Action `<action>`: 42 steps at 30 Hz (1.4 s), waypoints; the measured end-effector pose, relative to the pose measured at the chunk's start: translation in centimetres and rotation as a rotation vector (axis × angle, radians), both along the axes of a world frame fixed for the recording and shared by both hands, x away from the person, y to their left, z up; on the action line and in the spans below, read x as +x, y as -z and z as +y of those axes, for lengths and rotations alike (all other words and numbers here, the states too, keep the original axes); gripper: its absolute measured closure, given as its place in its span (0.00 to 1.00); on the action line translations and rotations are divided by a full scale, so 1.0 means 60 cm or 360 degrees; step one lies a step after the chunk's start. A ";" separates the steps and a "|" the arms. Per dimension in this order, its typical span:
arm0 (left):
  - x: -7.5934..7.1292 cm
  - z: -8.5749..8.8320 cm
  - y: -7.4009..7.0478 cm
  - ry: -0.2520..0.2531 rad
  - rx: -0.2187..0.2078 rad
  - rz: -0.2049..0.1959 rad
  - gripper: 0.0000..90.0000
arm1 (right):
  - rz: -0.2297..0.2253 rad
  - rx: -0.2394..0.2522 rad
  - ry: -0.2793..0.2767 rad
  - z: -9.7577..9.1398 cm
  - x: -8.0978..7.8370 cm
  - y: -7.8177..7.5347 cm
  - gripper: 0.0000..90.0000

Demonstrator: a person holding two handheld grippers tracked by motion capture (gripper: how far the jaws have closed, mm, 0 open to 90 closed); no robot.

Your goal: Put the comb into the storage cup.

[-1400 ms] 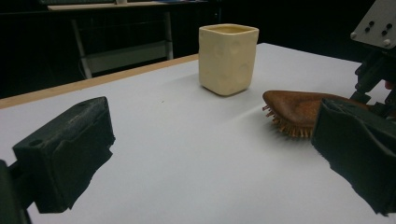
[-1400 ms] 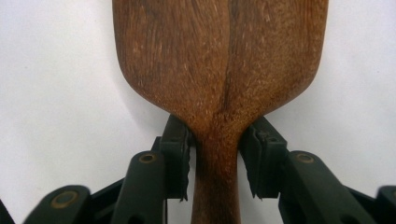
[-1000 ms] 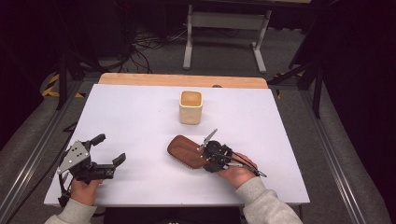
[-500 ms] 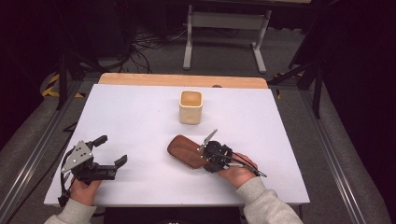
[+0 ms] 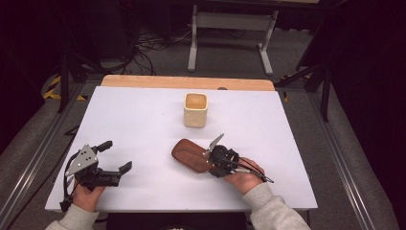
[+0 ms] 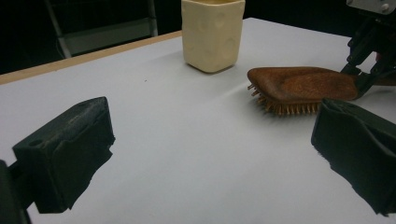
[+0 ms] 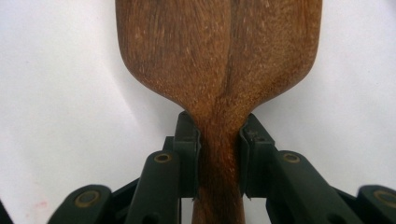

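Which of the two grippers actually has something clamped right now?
The right gripper: its jaws are shut on the neck of the wooden hairbrush. The left gripper stands open over bare table, holding nothing.

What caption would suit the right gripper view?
Right gripper clamping the handle of a wooden hairbrush over a white table.

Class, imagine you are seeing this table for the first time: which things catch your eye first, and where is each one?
The wooden hairbrush lies bristles down near the middle of the white table, its handle clamped between the jaws of the right gripper. Beyond it, toward the far edge, stands a cream cup. At the near left corner the left gripper is held open, with nothing between its jaws.
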State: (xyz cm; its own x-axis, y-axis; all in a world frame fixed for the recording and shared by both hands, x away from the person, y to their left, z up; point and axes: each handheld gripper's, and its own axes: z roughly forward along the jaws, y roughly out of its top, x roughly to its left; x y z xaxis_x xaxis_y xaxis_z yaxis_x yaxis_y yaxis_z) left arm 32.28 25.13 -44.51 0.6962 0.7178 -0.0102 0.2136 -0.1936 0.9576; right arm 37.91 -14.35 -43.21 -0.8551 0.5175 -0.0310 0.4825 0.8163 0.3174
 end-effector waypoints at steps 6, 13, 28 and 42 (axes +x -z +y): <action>0.000 0.002 -0.001 0.0024 0.0010 0.0003 0.00 | -0.0015 0.0020 -0.0016 -0.004 -0.001 -0.007 0.81; -0.002 0.002 -0.001 0.0052 0.0022 0.0006 0.01 | -0.0095 0.0065 -0.0035 -0.005 -0.008 -0.030 0.81; -0.004 0.003 -0.003 0.0101 -0.0021 0.0002 0.00 | -0.0290 0.0238 -0.0041 -0.018 -0.019 -0.064 0.81; 0.002 -0.001 -0.011 0.0174 -0.0091 0.0048 0.00 | -0.0589 0.0684 -0.0043 -0.031 -0.042 -0.074 0.81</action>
State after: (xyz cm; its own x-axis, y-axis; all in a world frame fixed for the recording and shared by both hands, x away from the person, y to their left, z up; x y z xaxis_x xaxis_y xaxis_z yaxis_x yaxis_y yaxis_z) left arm 32.37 25.05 -43.88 0.7689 0.6354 -0.0714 0.2233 -0.1622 0.9612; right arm 35.40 -16.20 -38.80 -0.8404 0.5279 -0.1227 0.2567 0.5871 0.7678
